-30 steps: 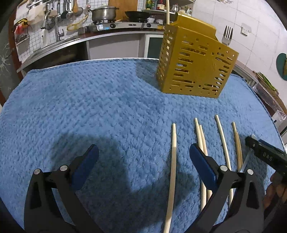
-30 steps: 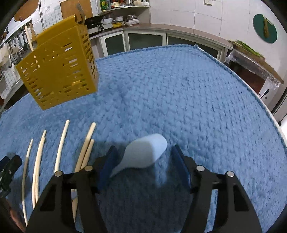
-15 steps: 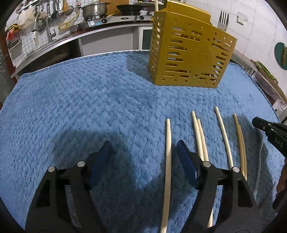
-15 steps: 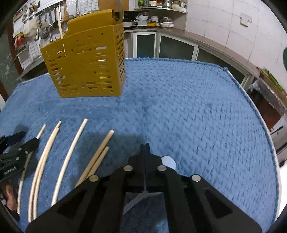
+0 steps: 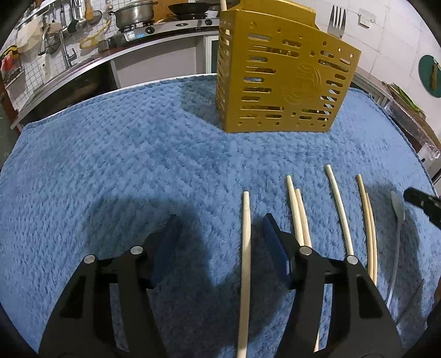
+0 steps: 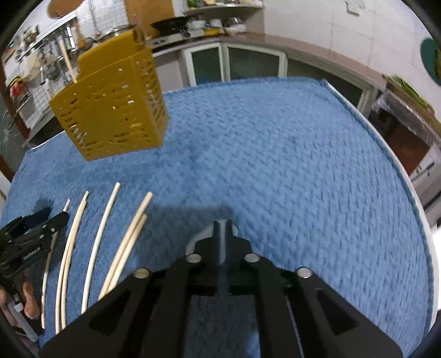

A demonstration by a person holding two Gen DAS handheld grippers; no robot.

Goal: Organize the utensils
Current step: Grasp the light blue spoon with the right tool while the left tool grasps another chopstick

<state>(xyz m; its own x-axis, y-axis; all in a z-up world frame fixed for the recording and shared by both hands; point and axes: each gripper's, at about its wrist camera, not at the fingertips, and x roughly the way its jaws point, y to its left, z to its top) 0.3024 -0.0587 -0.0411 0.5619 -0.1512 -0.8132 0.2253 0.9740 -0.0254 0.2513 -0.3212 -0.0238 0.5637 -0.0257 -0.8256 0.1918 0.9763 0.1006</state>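
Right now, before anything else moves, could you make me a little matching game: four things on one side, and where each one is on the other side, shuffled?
Things:
1. fork
2. leftmost chopstick
3. steel pot
4. yellow holder

Places:
A. upright on the blue towel
B. on the stove in the background
C. lying between the open left tongs
D. sticking up out of the holder

Pairs: 1-D, 2-C, 3-B, 4-A

Two down-tilted wrist views, shared holder (image 5: 284, 79)
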